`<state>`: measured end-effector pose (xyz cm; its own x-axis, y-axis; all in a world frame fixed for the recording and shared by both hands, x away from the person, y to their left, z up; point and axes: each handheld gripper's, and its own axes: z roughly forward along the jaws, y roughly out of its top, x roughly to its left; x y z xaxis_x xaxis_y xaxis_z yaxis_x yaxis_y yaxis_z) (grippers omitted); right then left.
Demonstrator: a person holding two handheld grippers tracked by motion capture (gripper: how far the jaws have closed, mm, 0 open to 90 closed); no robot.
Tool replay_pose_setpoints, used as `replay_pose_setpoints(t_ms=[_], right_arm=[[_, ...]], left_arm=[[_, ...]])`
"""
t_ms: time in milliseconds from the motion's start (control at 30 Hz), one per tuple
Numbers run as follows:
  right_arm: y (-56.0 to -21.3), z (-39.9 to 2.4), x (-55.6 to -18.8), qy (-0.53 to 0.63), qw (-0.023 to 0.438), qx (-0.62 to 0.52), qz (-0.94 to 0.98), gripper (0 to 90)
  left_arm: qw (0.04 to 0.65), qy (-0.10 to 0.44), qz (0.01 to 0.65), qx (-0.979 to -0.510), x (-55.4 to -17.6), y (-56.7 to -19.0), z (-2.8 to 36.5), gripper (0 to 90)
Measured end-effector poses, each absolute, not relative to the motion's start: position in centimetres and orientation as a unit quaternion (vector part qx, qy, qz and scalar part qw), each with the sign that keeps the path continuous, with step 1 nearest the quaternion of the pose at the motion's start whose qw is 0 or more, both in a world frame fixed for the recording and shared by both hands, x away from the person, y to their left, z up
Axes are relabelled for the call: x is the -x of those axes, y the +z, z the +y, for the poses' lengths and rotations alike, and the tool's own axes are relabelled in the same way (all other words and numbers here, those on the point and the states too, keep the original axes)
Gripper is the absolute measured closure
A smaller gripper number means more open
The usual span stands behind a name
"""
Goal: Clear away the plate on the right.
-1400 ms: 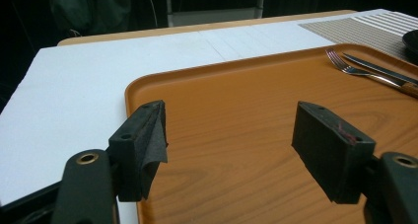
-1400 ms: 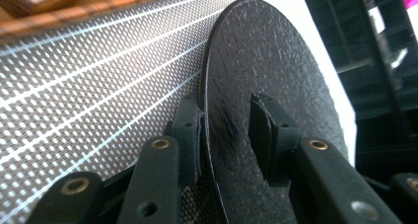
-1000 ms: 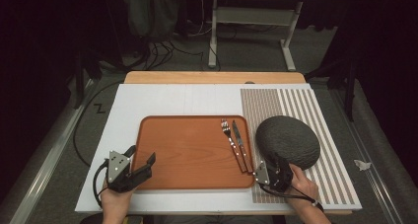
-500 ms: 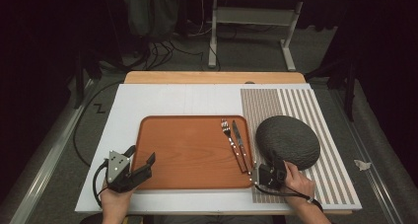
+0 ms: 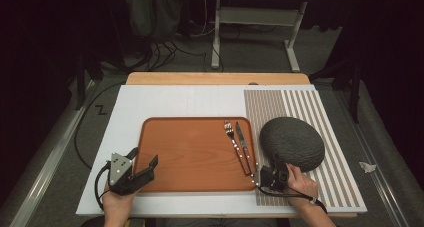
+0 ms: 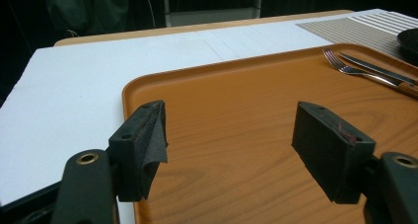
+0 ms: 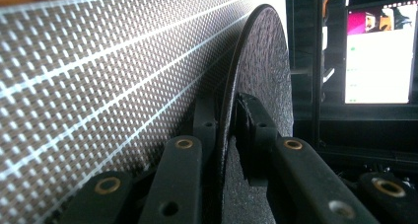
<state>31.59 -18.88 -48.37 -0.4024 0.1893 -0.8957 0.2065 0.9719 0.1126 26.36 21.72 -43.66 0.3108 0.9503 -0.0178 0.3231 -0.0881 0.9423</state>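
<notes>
My right tool (image 5: 274, 173) has just been closing, and now it pinches the near rim of the dark plate (image 5: 292, 143) on the striped mat (image 5: 300, 104), right of the orange tray (image 5: 195, 152). A second ago its jaws stood wider there. My left tool (image 5: 145, 163) has not moved; it stays spread over the tray's near left corner.

Tray (image 5: 190, 157) mid-board, fork (image 5: 235, 142) and knife (image 5: 243, 143) on its right side (side by side), plate (image 5: 292, 143) right of them on striped mat (image 5: 320, 112)
</notes>
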Motion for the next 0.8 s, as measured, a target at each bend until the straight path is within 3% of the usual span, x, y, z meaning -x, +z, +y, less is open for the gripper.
replay_pose_setpoints(t_ms=[800], right_arm=[[-46.7,-19.9,-31.3,0.006,0.540,-0.121,0.833,86.9]], left_arm=[[0.471,0.331,0.485,-0.658,-26.4,-43.6,21.8,29.4]])
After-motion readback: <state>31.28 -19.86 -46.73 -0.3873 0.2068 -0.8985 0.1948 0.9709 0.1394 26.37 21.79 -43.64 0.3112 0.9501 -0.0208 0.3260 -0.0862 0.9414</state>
